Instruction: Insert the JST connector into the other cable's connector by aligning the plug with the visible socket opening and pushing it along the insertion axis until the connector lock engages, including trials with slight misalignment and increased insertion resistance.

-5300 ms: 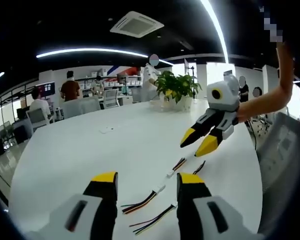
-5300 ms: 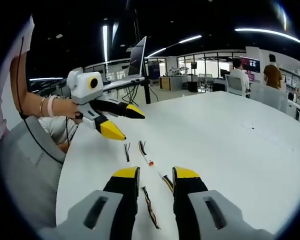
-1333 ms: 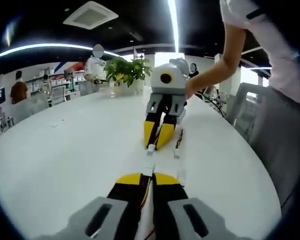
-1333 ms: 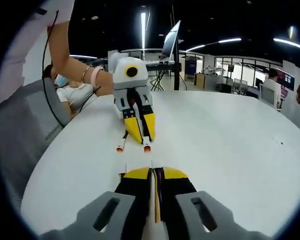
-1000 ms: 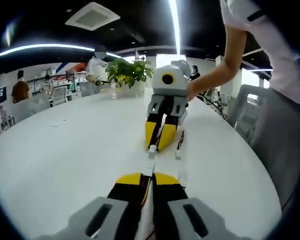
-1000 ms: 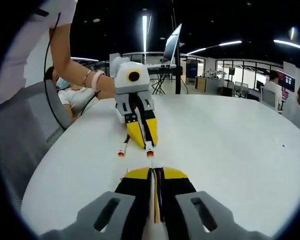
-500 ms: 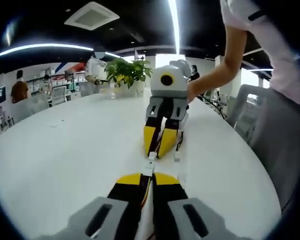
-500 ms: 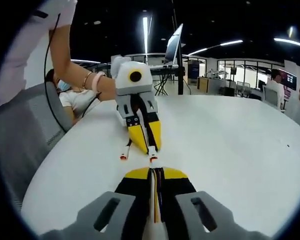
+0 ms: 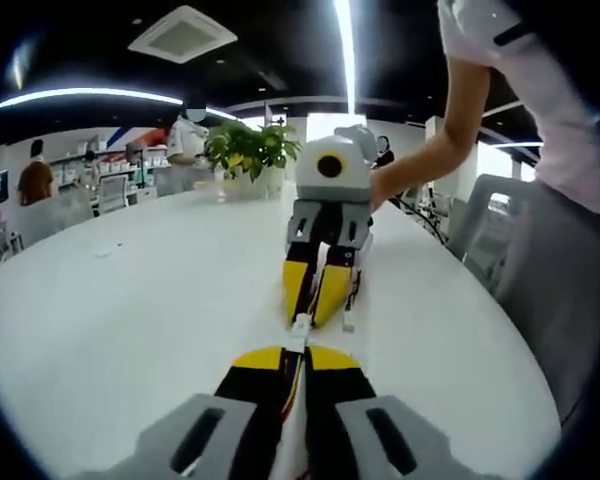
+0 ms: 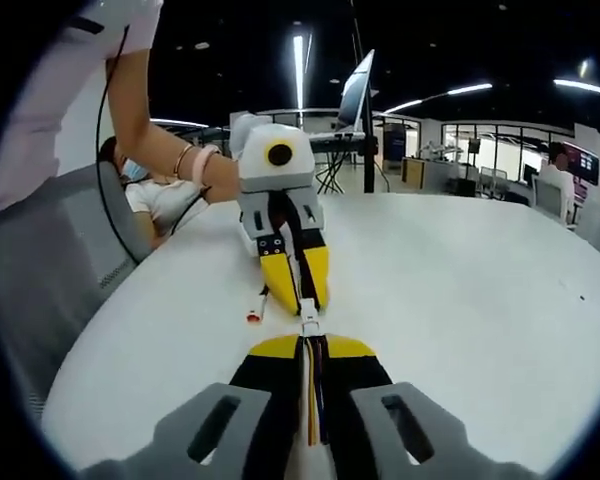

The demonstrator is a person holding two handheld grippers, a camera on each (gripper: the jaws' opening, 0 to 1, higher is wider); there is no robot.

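Observation:
In the left gripper view my left gripper is shut on a multicoloured cable whose white JST connector pokes out past the yellow tips. Facing it, the right gripper is shut on the other cable, its connector meeting mine end to end. In the right gripper view my right gripper grips its cable with the white connector in front. The left gripper faces it nose to nose. I cannot tell whether the two connectors are latched.
A spare cable lies on the white table beside the grippers, and its connector end also appears in the right gripper view. A potted plant stands at the far edge. A monitor and a seated person are beyond.
The two grippers have come closer together. The gap between the two white connectors has closed, and they now touch end to end.

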